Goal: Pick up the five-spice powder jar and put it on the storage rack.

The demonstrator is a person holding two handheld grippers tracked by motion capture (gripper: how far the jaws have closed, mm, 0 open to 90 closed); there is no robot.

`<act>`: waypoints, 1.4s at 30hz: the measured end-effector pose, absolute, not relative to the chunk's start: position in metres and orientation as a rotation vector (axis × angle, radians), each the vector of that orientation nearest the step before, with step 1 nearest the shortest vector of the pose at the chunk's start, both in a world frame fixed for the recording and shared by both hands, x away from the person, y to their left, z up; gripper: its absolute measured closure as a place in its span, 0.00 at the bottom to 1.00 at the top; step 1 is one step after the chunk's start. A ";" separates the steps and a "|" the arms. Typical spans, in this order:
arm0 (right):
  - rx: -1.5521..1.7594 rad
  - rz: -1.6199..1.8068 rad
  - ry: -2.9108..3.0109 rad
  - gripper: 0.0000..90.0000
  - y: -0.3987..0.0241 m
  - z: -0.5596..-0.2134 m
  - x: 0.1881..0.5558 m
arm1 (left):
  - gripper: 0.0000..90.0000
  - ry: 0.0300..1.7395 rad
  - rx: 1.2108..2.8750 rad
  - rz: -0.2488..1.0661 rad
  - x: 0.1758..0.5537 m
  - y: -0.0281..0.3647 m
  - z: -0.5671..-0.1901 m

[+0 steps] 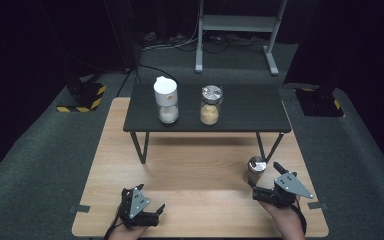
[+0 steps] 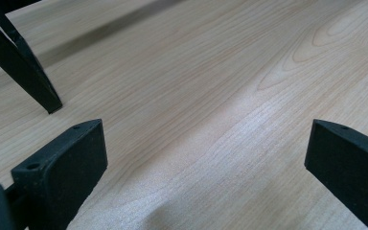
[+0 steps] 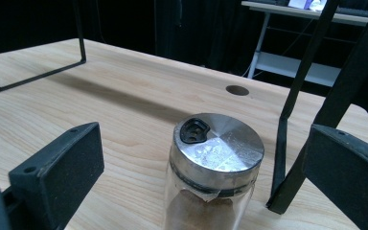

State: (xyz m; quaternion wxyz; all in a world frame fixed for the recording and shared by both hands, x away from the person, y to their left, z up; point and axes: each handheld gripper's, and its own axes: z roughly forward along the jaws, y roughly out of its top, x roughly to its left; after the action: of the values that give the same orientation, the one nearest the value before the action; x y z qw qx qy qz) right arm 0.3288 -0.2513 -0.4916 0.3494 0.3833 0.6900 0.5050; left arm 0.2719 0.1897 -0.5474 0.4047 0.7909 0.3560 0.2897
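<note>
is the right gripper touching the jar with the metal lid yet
Apart. In the right gripper view the jar stands between the open jaws of the right gripper, with bare table showing on both sides.

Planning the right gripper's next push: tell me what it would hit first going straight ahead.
The right gripper would most likely meet the spice jar first; it stands between the open jaws, just ahead. A black shelf leg stands beyond, to the side.

A clear glass jar (image 3: 211, 191) with a brushed metal lid (image 3: 219, 146) stands on pale, smooth-grained wood table (image 3: 124, 96).
</note>
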 end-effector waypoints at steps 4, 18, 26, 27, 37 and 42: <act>1.000 1.299 1.790 0.00 -0.251 -0.495 0.335 | 0.01 0.897 1.996 0.728 0.272 0.190 -0.547; 1.021 1.288 1.794 0.00 -0.251 -0.503 0.346 | 0.01 0.901 1.991 0.730 0.272 0.190 -0.547; 1.040 1.298 1.795 0.03 -0.252 -0.509 0.352 | 0.01 0.901 1.991 0.734 0.272 0.190 -0.547; 1.041 1.302 1.794 0.04 -0.252 -0.510 0.352 | 0.01 0.901 1.991 0.734 0.272 0.190 -0.547; 1.051 1.351 1.793 0.21 -0.255 -0.514 0.356 | 0.01 0.904 1.988 0.730 0.272 0.190 -0.547; 1.039 1.364 1.808 0.29 -0.254 -0.516 0.357 | 0.01 0.904 1.987 0.731 0.272 0.191 -0.547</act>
State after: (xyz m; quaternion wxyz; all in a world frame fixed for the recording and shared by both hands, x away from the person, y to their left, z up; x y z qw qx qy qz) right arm 0.3568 -0.2543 -0.5160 0.3192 0.3950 0.6877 0.5187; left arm 0.2717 0.1905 -0.5472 0.4075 0.7883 0.3584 0.2898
